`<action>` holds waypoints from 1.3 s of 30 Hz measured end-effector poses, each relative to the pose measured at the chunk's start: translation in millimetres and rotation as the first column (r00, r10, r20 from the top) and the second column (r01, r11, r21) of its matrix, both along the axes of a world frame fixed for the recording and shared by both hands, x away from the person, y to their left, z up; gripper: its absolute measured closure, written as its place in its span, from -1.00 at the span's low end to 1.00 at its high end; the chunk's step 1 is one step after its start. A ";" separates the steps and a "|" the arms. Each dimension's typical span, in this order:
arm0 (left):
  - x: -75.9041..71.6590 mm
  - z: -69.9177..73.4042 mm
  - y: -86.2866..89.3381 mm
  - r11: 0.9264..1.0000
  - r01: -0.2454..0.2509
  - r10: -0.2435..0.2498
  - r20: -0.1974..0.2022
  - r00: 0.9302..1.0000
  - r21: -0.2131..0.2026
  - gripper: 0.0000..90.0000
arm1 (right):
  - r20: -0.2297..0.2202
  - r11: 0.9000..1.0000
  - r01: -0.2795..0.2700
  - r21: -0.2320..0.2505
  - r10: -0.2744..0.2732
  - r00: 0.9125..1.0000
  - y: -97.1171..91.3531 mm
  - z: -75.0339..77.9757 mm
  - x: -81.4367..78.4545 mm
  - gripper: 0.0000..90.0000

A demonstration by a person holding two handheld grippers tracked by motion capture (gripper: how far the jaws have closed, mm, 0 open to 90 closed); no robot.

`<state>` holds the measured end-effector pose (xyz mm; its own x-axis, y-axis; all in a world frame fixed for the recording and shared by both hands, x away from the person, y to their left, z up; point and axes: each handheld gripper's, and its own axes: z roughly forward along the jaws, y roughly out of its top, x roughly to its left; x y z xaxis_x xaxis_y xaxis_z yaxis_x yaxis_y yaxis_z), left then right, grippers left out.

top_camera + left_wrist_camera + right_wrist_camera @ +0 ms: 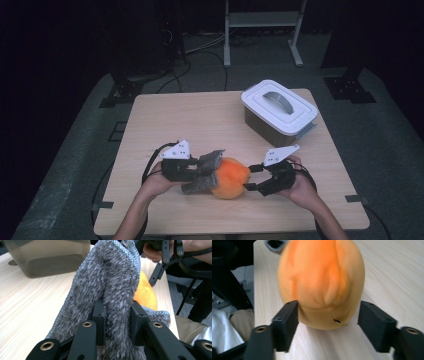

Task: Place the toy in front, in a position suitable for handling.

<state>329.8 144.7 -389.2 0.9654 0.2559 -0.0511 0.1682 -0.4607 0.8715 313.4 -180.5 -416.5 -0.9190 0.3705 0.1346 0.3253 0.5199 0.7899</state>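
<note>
Left jaws clenched on grey fuzzy cloth [110,287]; right jaws spread wide, straddling orange ball [322,282] without pressing; ball resting on bench [165,117] between left gripper [200,172] and right gripper [250,177], partly tucked into cloth; long axis running gripper to gripper.

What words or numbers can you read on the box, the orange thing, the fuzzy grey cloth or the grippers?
None: no words, numbers, labels or signs can be read.
White lid of the grey box: plain, no print.
Orange soft thing: plain.
Fuzzy grey cloth: no tag showing.
Left gripper and right gripper: black, with screws but no writing.
Grey plates on top: small dots, no letters.
</note>
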 end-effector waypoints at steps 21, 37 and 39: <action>-5.1 4.6 -9.3 0.999 0.028 -0.027 0.019 0.999 -0.015 0.59 | 0.056 0.998 -0.055 -0.026 0.057 0.997 6.4 9.1 -7.2 -0.17; -13.7 15.2 -18.9 0.996 0.081 -0.079 0.038 0.996 -0.036 0.59 | 0.084 0.996 -0.063 -0.055 0.068 0.994 24.9 -2.5 -11.9 0.02; -8.9 10.7 -10.9 0.999 0.049 -0.048 0.036 0.998 -0.007 0.59 | 0.069 0.998 -0.057 -0.040 0.059 0.996 18.3 -1.0 -8.4 0.02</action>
<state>320.9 133.8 -378.5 0.9779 0.2085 -0.0181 0.1144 -0.4602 0.8804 304.9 -162.2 -417.5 -0.9458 0.3200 0.0560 0.2384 0.5666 0.7887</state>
